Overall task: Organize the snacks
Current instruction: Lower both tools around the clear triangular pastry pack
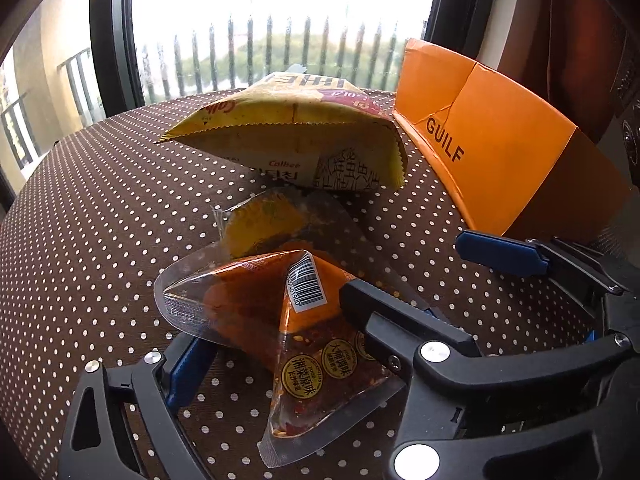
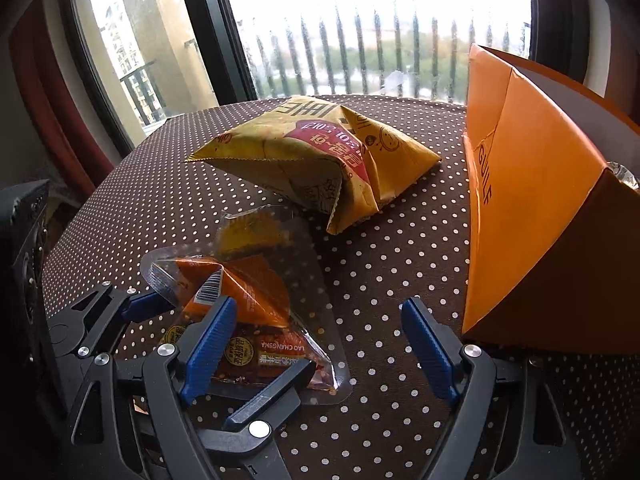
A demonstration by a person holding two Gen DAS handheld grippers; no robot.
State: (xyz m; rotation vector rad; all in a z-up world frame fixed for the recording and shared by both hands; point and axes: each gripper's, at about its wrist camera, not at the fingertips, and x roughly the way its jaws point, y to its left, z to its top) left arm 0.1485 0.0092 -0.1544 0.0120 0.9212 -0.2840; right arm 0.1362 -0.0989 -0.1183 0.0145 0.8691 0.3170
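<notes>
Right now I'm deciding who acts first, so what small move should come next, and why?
Probably close the left gripper on the orange chili packet. Its fingers already sit on either side of the packet, apparently not yet squeezing it. The right gripper is open over bare tablecloth, and the orange box stands close by.

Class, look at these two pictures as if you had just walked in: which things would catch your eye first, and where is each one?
The left gripper straddles a clear packet of red chili snack at the near edge of the polka-dot tablecloth. Behind it lies a big yellow crisp bag, and an orange box stands to the right. The right gripper is open and empty beside that box.
</notes>
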